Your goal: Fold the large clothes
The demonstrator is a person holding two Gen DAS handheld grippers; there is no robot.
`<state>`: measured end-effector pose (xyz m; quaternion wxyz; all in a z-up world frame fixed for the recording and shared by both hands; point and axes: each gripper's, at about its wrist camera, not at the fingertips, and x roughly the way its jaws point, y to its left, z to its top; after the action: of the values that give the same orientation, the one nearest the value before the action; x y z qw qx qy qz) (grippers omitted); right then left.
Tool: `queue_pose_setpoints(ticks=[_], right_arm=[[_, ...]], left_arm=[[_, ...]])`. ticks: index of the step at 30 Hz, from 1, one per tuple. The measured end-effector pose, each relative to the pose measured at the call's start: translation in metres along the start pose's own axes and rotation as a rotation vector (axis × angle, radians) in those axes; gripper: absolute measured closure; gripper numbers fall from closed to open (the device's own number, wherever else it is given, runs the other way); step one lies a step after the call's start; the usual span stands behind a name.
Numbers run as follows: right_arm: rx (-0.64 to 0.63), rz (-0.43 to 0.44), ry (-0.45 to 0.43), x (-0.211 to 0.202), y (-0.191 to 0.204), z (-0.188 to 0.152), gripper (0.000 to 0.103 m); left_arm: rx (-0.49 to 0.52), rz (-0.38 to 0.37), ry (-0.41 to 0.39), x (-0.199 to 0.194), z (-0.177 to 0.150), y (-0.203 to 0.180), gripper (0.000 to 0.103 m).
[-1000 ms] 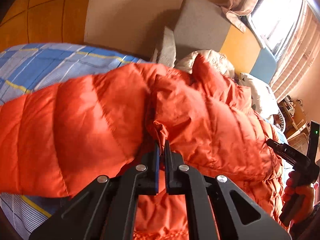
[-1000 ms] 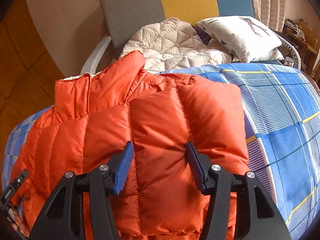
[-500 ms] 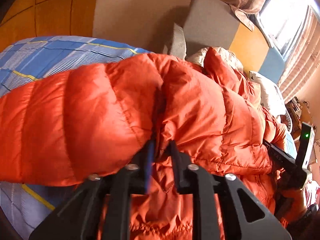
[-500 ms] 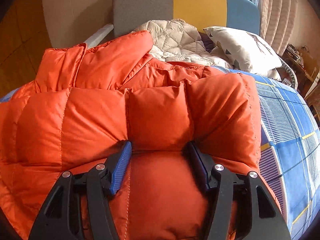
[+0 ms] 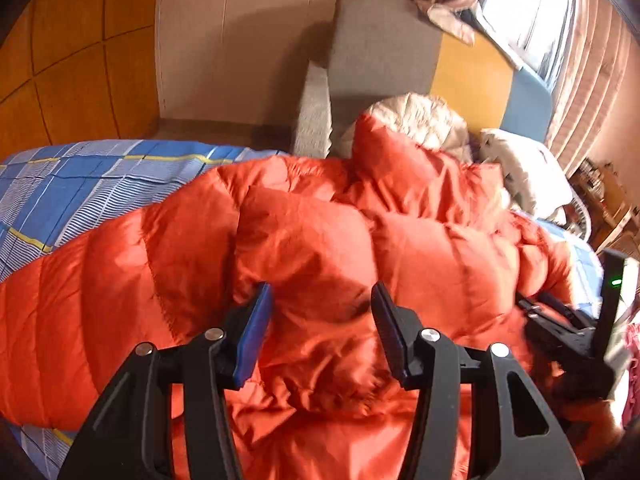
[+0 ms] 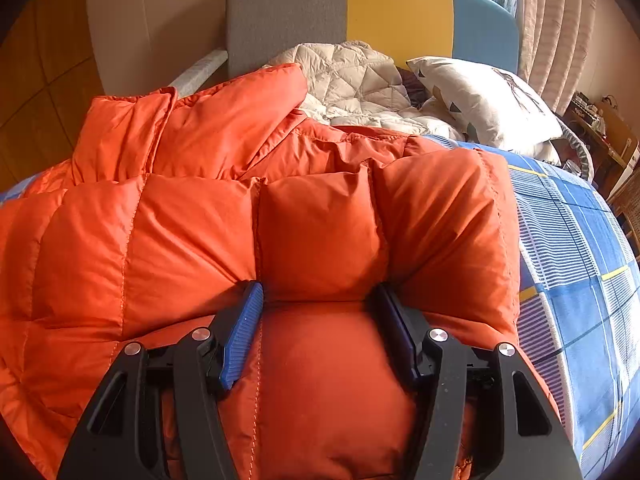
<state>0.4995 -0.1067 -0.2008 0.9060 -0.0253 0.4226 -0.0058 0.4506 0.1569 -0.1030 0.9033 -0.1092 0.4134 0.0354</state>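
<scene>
An orange puffer jacket (image 5: 400,248) lies folded over itself on the blue checked bed sheet (image 5: 80,184). My left gripper (image 5: 320,292) hovers at its near edge with the jaws opening; crumpled orange cloth lies between and below the pads, which do not press on it. In the right wrist view the same jacket (image 6: 160,232) fills the frame, collar towards the headboard. My right gripper (image 6: 318,288) is shut on one thick puffed panel, which bulges between the blue pads (image 6: 242,332). The right gripper (image 5: 528,306) also shows at the left wrist view's right edge.
A cream quilted blanket (image 6: 352,80) and a white patterned pillow (image 6: 480,96) lie at the head of the bed against a grey, yellow and blue headboard (image 6: 288,12). Bare sheet (image 6: 580,260) stretches to the right. A cluttered desk (image 6: 600,128) and curtains stand far right.
The left jaws, shut on a pinch of jacket a second ago, have spread apart and let the cloth drop. The right gripper has sunk a little with its panel still between the pads.
</scene>
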Motion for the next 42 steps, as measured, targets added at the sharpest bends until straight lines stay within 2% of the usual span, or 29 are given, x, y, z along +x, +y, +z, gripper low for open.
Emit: queue_pose_setpoints(ticks=[4,13,15,16,18,20,24,27,32,35,42], right_arm=[[-0.005,-0.008,-0.011,0.000,0.003,-0.001,0.044],[-0.014,-0.018,-0.017,0.001,0.005,-0.004,0.044],[-0.024,-0.029,-0.014,0.001,0.007,-0.004,0.043],[-0.027,-0.032,-0.008,0.000,0.007,-0.003,0.042],[-0.047,-0.053,0.009,-0.005,0.009,0.001,0.029],[-0.031,-0.044,0.011,-0.015,0.007,0.004,0.022],[-0.033,-0.018,-0.018,-0.043,0.012,-0.003,0.022],[-0.042,-0.029,-0.017,-0.059,0.018,-0.015,0.022],[0.065,-0.066,-0.001,-0.082,0.012,-0.038,0.022],[0.109,-0.077,-0.006,-0.091,0.010,-0.051,0.022],[0.109,-0.123,0.000,-0.091,0.012,-0.060,0.022]], left_arm=[[-0.011,0.001,0.040,0.022,-0.009,0.008,0.055],[-0.028,-0.010,0.036,0.029,-0.017,0.016,0.056],[-0.037,0.001,0.037,0.017,-0.016,0.017,0.054],[-0.042,0.002,0.028,0.009,-0.017,0.017,0.047],[-0.074,0.007,-0.005,-0.013,-0.021,0.024,0.043],[-0.099,0.006,-0.026,-0.030,-0.028,0.033,0.043],[-0.127,0.027,-0.041,-0.056,-0.047,0.054,0.042],[-0.138,0.064,-0.046,-0.069,-0.062,0.069,0.042],[-0.169,0.115,-0.046,-0.092,-0.088,0.101,0.038],[-0.192,0.144,-0.045,-0.105,-0.102,0.125,0.038],[-0.255,0.250,-0.054,-0.136,-0.127,0.190,0.037]])
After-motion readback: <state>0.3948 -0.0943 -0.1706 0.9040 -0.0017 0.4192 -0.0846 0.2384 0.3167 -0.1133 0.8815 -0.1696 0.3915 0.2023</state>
